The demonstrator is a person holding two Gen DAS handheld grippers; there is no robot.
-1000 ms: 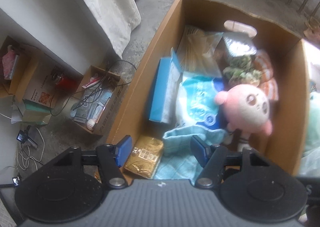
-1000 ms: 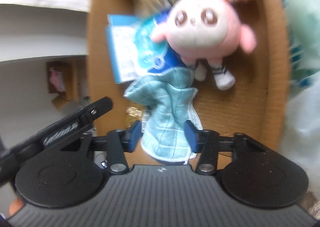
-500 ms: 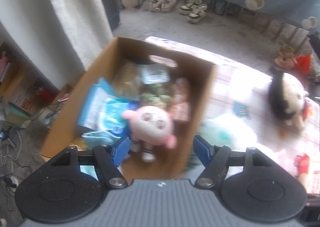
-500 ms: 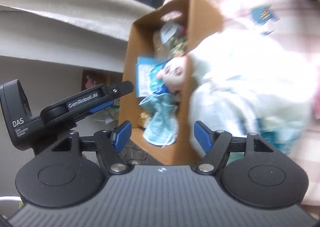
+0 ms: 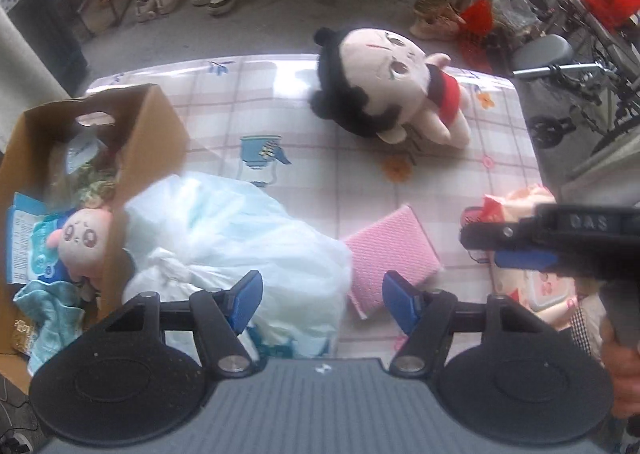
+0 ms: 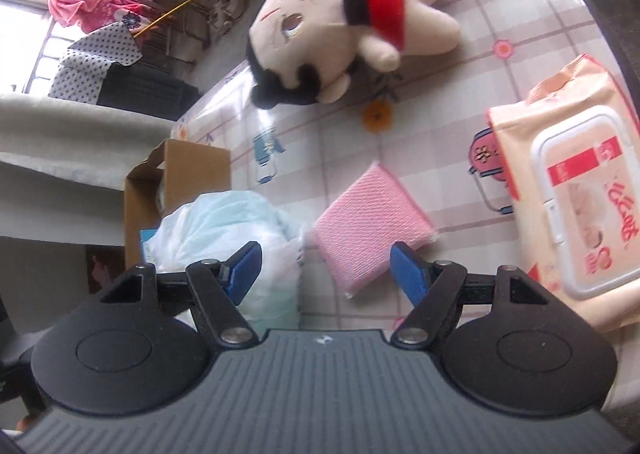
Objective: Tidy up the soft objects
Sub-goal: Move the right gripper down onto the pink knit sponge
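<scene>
The cardboard box (image 5: 152, 141) already holds the pink plush (image 5: 80, 242) and a teal cloth (image 5: 48, 310), while the black-haired doll (image 6: 340, 29), pink sponge (image 6: 368, 221) and wipes pack (image 6: 572, 189) lie on the counter (image 5: 320, 157), and both left tongs (image 5: 322, 302) and right tongs (image 6: 326, 270) are wide and empty.

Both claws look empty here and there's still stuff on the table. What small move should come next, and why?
Probably lower the right claw a little onto the pink sponge pad and close. Its jaws stand open and empty, and the pad lies flat on the table just ahead between the fingers, the nearest loose soft item. The cardboard box already holds the pink plush.
</scene>
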